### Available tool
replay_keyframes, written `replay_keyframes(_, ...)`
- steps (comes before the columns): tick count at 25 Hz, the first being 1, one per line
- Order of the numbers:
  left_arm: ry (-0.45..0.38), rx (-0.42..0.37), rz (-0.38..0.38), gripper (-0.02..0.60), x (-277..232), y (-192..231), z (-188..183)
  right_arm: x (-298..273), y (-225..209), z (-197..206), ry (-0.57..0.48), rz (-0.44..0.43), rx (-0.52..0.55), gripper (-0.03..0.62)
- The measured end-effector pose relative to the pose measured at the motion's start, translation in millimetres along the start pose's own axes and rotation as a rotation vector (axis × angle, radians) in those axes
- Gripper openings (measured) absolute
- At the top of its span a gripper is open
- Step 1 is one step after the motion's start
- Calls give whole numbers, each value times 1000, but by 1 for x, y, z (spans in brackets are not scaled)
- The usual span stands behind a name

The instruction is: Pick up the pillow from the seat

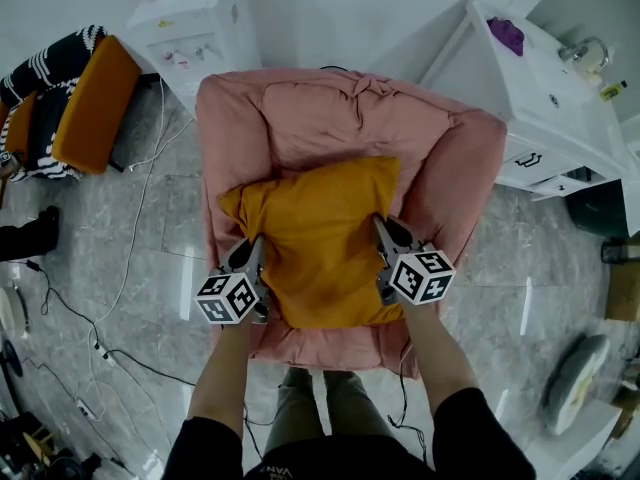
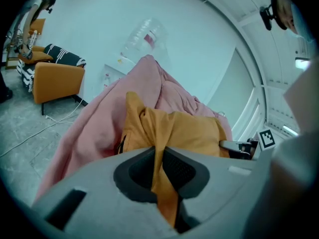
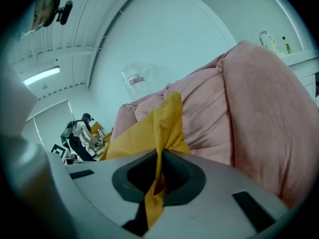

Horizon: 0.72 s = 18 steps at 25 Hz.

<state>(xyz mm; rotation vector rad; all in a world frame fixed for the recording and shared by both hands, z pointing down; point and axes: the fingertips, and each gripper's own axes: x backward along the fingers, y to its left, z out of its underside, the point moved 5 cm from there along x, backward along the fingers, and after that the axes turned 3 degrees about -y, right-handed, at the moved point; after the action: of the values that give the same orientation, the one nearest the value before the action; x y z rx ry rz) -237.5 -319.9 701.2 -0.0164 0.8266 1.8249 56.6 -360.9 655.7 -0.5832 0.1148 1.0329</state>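
Observation:
A mustard-yellow pillow (image 1: 320,238) lies on the seat of a pink armchair (image 1: 300,118). My left gripper (image 1: 257,260) is shut on the pillow's left edge; a fold of yellow fabric (image 2: 162,183) is pinched between its dark pads in the left gripper view. On the pillow's right edge my right gripper (image 1: 385,236) is shut too, with a strip of the fabric (image 3: 158,178) squeezed between its pads. In both gripper views the pillow (image 2: 184,131) (image 3: 144,128) bunches up ahead of the jaws against the pink upholstery (image 3: 249,113).
An orange chair (image 1: 95,108) with a striped throw stands at the far left. A white cabinet (image 1: 185,33) is behind the armchair and a white vanity with a sink (image 1: 550,98) at the right. Cables (image 1: 120,298) trail over the marble floor. A person (image 3: 82,133) stands far off.

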Motion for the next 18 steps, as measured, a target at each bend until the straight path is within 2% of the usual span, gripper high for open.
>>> replay_keyframes(10, 7, -25, 14, 35, 48, -12, 2, 39, 35, -1, -15, -21, 24, 18)
replay_keyframes(18, 3, -30, 22, 34, 97, -33, 7, 83, 64, -2, -35, 0, 6, 17)
